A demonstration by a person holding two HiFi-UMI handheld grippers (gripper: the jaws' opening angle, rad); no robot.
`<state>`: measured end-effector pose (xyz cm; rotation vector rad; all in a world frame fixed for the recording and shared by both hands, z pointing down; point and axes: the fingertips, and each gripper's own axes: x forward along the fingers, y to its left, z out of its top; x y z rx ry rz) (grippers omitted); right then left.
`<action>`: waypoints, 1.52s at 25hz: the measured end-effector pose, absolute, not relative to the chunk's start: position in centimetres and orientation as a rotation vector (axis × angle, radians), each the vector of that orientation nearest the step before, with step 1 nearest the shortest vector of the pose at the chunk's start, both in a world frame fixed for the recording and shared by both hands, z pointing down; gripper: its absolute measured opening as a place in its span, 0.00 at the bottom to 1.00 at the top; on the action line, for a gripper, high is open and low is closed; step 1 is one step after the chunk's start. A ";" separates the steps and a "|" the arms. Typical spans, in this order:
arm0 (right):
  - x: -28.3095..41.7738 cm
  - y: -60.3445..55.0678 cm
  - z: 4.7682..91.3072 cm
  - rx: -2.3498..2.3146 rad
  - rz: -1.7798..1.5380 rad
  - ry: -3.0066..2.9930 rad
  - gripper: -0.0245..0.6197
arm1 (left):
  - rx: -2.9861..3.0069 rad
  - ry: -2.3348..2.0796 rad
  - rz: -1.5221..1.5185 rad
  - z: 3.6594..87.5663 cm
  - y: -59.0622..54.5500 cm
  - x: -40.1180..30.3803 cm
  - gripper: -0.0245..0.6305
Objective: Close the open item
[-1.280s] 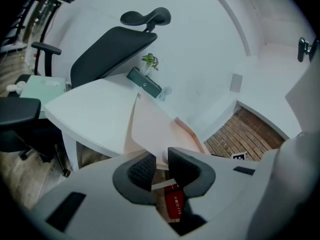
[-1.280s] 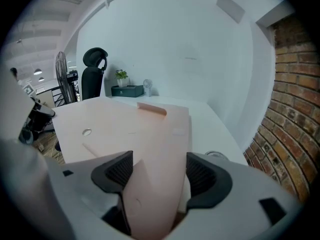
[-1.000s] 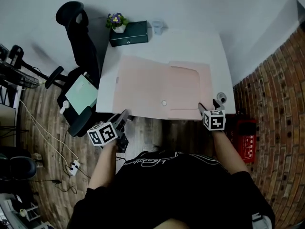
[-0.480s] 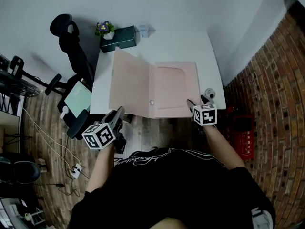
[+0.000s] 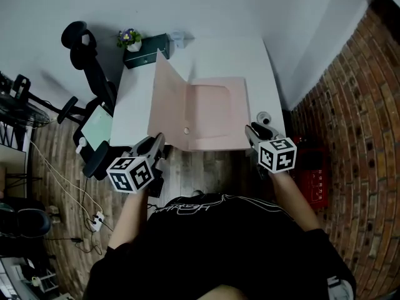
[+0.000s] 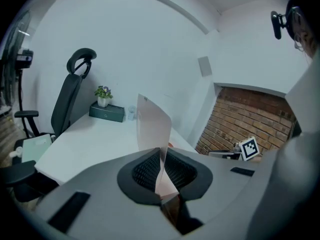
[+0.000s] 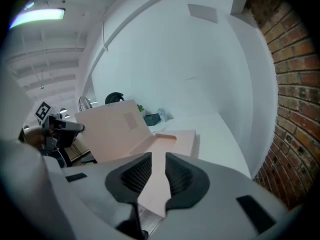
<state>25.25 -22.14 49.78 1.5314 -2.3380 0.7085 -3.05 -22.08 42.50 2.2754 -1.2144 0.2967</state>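
Pink folder (image 5: 215, 114) half shut on the white counter (image 5: 265, 74), left cover (image 5: 167, 99) raised.

The folder lies near the counter's front edge. Its right half is flat, while its left cover stands steeply up from the spine. The left gripper (image 5: 156, 144) has its fingers clenched on the cover's near edge, the sheet pinched edge-on between the pads (image 6: 145, 171). The right gripper (image 5: 253, 131) sits at the folder's near right corner. Its fingers (image 7: 182, 176) have just been closing and stand a narrow gap apart. Pink shows through that gap, apparently lying beneath them rather than clamped. At the counter's far left corner stand a dark green box (image 5: 149, 45) and a small potted plant (image 5: 129, 39). A black office chair (image 5: 84, 52) is off the left side, and a brick wall (image 5: 350, 105) is to the right.
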 end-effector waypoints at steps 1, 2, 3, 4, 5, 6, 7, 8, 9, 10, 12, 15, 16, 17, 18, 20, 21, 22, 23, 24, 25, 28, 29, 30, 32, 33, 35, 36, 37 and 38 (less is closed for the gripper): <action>25.4 -21.7 49.5 1.517 0.715 -2.357 0.15 | 2.287 -1.216 0.310 42.4 -22.0 -2.5 0.11; 25.6 -21.2 49.3 1.502 0.721 -2.371 0.11 | 2.297 -1.216 0.320 42.3 -21.8 -1.8 0.11; 25.9 -20.8 49.1 1.488 0.724 -2.382 0.07 | 2.306 -1.215 0.329 42.2 -21.7 -1.1 0.11; 26.2 -20.3 49.0 1.477 0.725 -2.391 0.04 | 2.317 -1.213 0.339 42.2 -21.5 -0.3 0.11; 26.6 -20.0 48.8 1.468 0.724 -2.399 0.04 | 2.330 -1.210 0.351 42.1 -21.4 0.4 0.11; 27.0 -19.6 48.5 1.458 0.720 -2.409 0.04 | 2.343 -1.209 0.365 42.1 -21.3 1.1 0.11; 27.2 -19.3 48.2 1.444 0.718 -2.424 0.04 | 2.356 -1.210 0.381 42.0 -21.3 1.7 0.11; 27.4 -18.9 47.9 1.425 0.721 -2.444 0.04 | 2.366 -1.214 0.396 42.0 -21.2 2.2 0.11; 27.5 -18.6 47.6 1.404 0.728 -2.469 0.04 | 2.374 -1.217 0.409 42.0 -21.1 2.7 0.11; 27.7 -18.3 47.3 1.385 0.736 -2.493 0.04 | 2.383 -1.220 0.422 42.0 -21.0 3.3 0.11; 28.2 -17.8 46.7 1.355 0.739 -2.525 0.04 | 2.409 -1.230 0.456 42.1 -21.0 4.6 0.11; 28.6 -16.9 46.1 1.320 0.712 -2.534 0.04 | 2.462 -1.251 0.538 42.5 -20.5 6.3 0.11; 28.8 -16.5 46.1 1.309 0.703 -2.536 0.04 | 2.476 -1.248 0.558 42.7 -20.3 6.9 0.11; 29.1 -16.1 46.1 1.300 0.696 -2.535 0.04 | 2.489 -1.242 0.573 42.9 -20.2 7.6 0.11; 29.4 -15.8 46.1 1.296 0.687 -2.530 0.04 | 2.502 -1.237 0.588 43.2 -20.1 8.3 0.11; 30.5 -15.3 46.4 1.302 0.653 -2.502 0.04 | 2.530 -1.236 0.628 43.7 -20.0 9.5 0.11; 31.1 -15.2 46.6 1.309 0.633 -2.484 0.04 | 2.544 -1.235 0.651 44.0 -19.9 10.2 0.11; 31.6 -15.1 46.7 1.315 0.621 -2.471 0.04 | 2.556 -1.231 0.673 44.3 -19.8 10.9 0.11; 32.1 -14.9 46.9 1.320 0.621 -2.462 0.04 | 2.566 -1.223 0.696 44.6 -19.6 11.5 0.11; 32.4 -14.6 47.1 1.323 0.630 -2.457 0.04 | 2.574 -1.212 0.717 45.0 -19.4 12.1 0.11; 32.8 -14.3 47.2 1.326 0.644 -2.452 0.04 | 2.580 -1.201 0.736 45.3 -19.2 12.6 0.11; 33.7 -13.6 47.9 1.336 0.683 -2.435 0.04 | 2.590 -1.157 0.770 46.5 -18.9 14.4 0.12; 34.1 -13.3 48.3 1.339 0.694 -2.428 0.04 | 2.591 -1.142 0.777 46.9 -18.8 14.9 0.12; 34.4 -13.1 48.7 1.342 0.703 -2.421 0.04 | 2.592 -1.130 0.787 47.4 -18.7 15.4 0.13; 35.1 -12.6 49.4 1.351 0.722 -2.407 0.04 | 2.596 -1.111 0.811 48.5 -18.6 16.3 0.13; 35.4 -12.5 49.7 1.358 0.732 -2.400 0.04 | 2.598 -1.101 0.824 49.0 -18.5 16.7 0.14; 36.0 -12.2 50.2 1.369 0.749 -2.389 0.04 | 2.601 -1.078 0.852 50.0 -18.5 17.5 0.14; 36.3 -12.1 50.4 1.374 0.752 -2.383 0.04 | 2.601 -1.067 0.869 50.6 -18.5 17.9 0.14; 36.5 -12.0 50.6 1.378 0.756 -2.379 0.04 | 2.600 -1.059 0.887 51.2 -18.4 18.3 0.14; 36.7 -11.9 50.7 1.382 0.760 -2.375 0.04 | 2.599 -1.052 0.909 51.8 -18.3 18.6 0.15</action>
